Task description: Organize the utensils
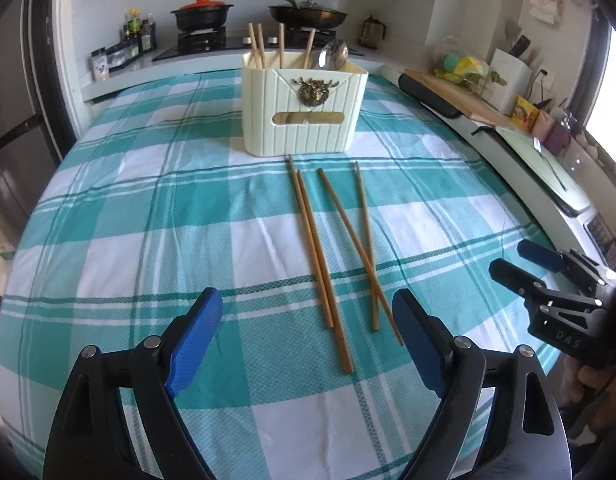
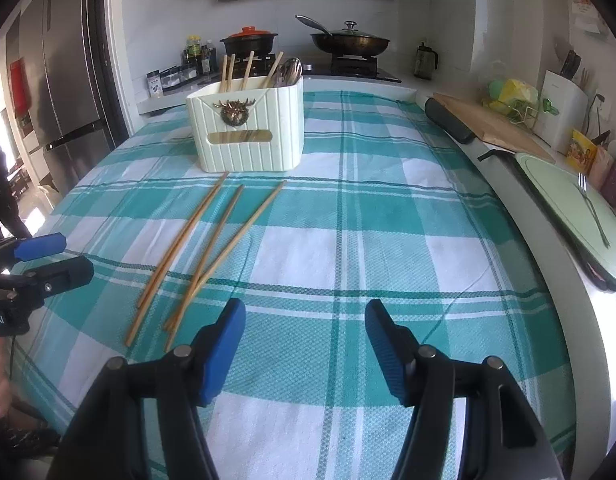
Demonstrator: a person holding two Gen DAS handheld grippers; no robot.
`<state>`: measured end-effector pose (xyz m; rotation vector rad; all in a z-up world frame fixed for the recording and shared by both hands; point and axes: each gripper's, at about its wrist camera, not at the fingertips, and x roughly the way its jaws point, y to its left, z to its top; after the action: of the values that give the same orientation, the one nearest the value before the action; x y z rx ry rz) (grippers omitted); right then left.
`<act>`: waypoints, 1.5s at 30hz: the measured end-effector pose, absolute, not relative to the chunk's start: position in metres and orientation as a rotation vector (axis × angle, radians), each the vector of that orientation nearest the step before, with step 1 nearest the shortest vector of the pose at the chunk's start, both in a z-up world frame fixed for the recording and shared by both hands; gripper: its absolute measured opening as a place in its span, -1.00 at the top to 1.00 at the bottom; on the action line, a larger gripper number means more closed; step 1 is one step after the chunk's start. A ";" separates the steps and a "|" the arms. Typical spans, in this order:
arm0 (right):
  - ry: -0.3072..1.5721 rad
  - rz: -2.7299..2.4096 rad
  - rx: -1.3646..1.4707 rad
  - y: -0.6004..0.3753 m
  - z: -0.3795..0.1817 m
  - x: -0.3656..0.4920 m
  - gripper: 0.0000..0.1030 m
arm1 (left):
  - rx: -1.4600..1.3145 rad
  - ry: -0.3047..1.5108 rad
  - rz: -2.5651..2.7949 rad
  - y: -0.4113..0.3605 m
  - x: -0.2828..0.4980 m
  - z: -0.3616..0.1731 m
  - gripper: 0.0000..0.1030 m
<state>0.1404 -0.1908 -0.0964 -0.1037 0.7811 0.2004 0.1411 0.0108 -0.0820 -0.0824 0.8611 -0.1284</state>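
Chopsticks (image 1: 327, 248) are lying loose on the tablecloth (image 1: 148, 200); others are standing in the holder (image 1: 304, 108). Left gripper (image 1: 308, 332) and right gripper (image 2: 306, 336) are hovering released, grasping nothing

On the worktop (image 1: 148, 240) before us lie four loose chopsticks (image 1: 327, 248), just in front of the utensil holder (image 1: 304, 108). In the holder stand more chopsticks (image 1: 256, 50) and a spoon (image 1: 333, 54). Behind it sits the stove (image 1: 228, 42), bearing two pans.

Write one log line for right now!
left gripper: open | right gripper: open | chopsticks: four loose on cloth | holder: upright
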 end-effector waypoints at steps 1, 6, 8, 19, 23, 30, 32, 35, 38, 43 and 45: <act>0.777 0.198 -0.101 -0.191 -0.096 0.138 -0.23 | -0.091 0.863 -0.118 0.015 0.140 -0.084 -0.73; 0.792 0.188 -0.100 -0.194 -0.103 0.130 -0.23 | -0.130 0.888 -0.065 0.032 0.138 -0.100 -0.74; 0.813 0.181 -0.102 -0.196 -0.110 0.128 -0.23 | -0.136 0.914 -0.052 0.035 0.140 -0.107 -0.74; 0.811 0.122 -0.105 -0.220 -0.100 0.143 -0.23 | -0.131 0.917 -0.087 0.022 0.148 -0.107 -0.74; 0.765 0.125 -0.102 -0.212 -0.090 0.142 -0.23 | -0.138 0.923 -0.070 0.028 0.144 -0.110 -0.74; 0.792 0.187 -0.111 -0.184 -0.105 0.138 -0.23 | -0.201 0.916 -0.015 0.052 0.138 -0.116 -0.74; 0.802 0.223 -0.135 -0.174 -0.107 0.141 -0.23 | -0.203 0.928 -0.009 0.053 0.141 -0.120 -0.74; 0.803 0.296 -0.143 -0.157 -0.105 0.154 -0.18 | -0.207 0.927 -0.008 0.053 0.143 -0.120 -0.74; 0.823 0.362 -0.122 -0.140 -0.104 0.178 0.02 | -0.205 0.914 -0.003 0.053 0.142 -0.117 -0.74; 0.863 0.441 -0.138 -0.107 -0.111 0.221 0.34 | -0.201 0.913 0.017 0.059 0.140 -0.117 -0.74; 0.906 0.468 -0.136 -0.096 -0.119 0.240 0.37 | -0.203 0.913 0.027 0.061 0.138 -0.117 -0.75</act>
<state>0.2399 -0.0964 -0.1188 -0.1359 0.9062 0.4684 0.1385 0.0615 -0.1169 -0.2025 0.9129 0.0265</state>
